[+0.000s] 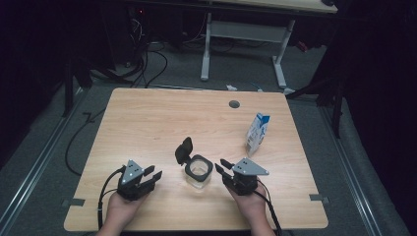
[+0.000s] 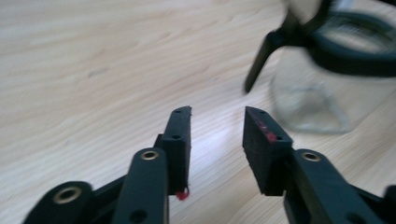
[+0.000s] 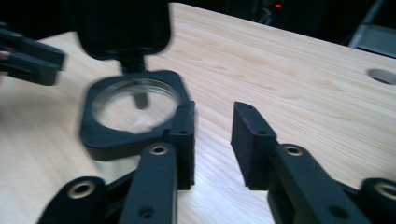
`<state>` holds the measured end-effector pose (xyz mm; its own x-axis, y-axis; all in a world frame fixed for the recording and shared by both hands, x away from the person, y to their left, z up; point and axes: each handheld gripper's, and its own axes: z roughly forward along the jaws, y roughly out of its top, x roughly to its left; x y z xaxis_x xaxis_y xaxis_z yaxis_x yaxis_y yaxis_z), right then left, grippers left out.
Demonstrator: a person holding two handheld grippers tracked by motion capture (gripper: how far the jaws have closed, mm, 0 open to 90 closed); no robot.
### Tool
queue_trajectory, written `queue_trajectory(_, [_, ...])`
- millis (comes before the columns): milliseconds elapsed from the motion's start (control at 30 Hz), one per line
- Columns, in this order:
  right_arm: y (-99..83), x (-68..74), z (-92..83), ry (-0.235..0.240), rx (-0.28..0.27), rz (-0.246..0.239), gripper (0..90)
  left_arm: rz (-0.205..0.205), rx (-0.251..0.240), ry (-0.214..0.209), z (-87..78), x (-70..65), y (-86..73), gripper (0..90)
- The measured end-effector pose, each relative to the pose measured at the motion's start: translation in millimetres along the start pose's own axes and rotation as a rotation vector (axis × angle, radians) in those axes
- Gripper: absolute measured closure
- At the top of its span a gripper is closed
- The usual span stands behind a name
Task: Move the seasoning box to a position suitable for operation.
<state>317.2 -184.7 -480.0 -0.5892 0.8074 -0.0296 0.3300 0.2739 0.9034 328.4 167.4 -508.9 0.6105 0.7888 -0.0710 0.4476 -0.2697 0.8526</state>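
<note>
The clear container (image 1: 199, 172) stood on the desk (image 1: 147, 123) between both hands, lid (image 1: 184, 150) flipped up for access. The left hand-held gripper (image 1: 153, 176) and right hand-held gripper (image 1: 222, 168) flanked it, jaws apart, gripping nothing.

No writing can be read anywhere in these views. The blue-and-white carton (image 1: 257, 133) standing on the tabletop (image 1: 147, 123) carries blue print on its faces, but it is too small and blurred to make out any word, brand or number.
</note>
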Motion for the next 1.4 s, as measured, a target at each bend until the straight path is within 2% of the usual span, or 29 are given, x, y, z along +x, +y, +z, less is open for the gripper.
queue_trajectory(67, [-4.8,-3.5,0.5,-0.042,0.000,-0.007,67.5,-0.008,0.005,-0.002,0.5,7.4,-4.8,57.2])
queue_trajectory(167, [-10.1,-9.4,3.8,-0.072,0.024,0.001,65.9,-0.015,0.011,-0.016,2.6,14.6,-8.7,54.4])
queue_trajectory(300, [-14.9,-16.5,7.8,-0.088,0.042,0.039,63.9,0.009,0.016,-0.049,3.2,18.0,-9.7,55.8])
queue_trajectory(433, [-20.5,-21.7,8.0,-0.110,0.050,0.093,63.2,0.041,0.011,-0.049,1.1,19.3,-10.9,53.6])
queue_trajectory(633, [-26.7,-27.0,5.1,-0.197,0.081,0.119,61.0,0.076,0.039,-0.059,2.4,16.9,-20.1,50.8])
queue_trajectory(800, [-29.9,-31.0,1.2,-0.235,0.059,0.134,53.4,0.055,0.015,-0.057,-3.0,21.0,-20.1,49.5])
queue_trajectory(867, [-32.1,-31.9,0.0,-0.251,0.055,0.137,52.8,0.022,0.013,-0.061,-3.6,24.3,-20.8,49.7])
queue_trajectory(900, [-33.3,-32.0,-0.8,-0.261,0.055,0.134,52.3,0.020,0.016,-0.058,-4.5,25.1,-21.4,49.7])
queue_trajectory(1000, [-37.9,-33.9,-2.6,-0.272,0.056,0.118,52.4,0.022,0.011,-0.048,-6.2,24.6,-22.9,50.1])
queue_trajectory(1133, [-44.0,-40.5,-6.8,-0.279,0.059,0.125,51.5,0.027,0.011,-0.047,-4.9,22.5,-22.9,50.1])
queue_trajectory(1400, [-41.3,-63.5,-7.9,-0.321,0.092,0.192,47.7,0.023,-0.009,-0.058,-4.1,19.9,-22.3,50.1])
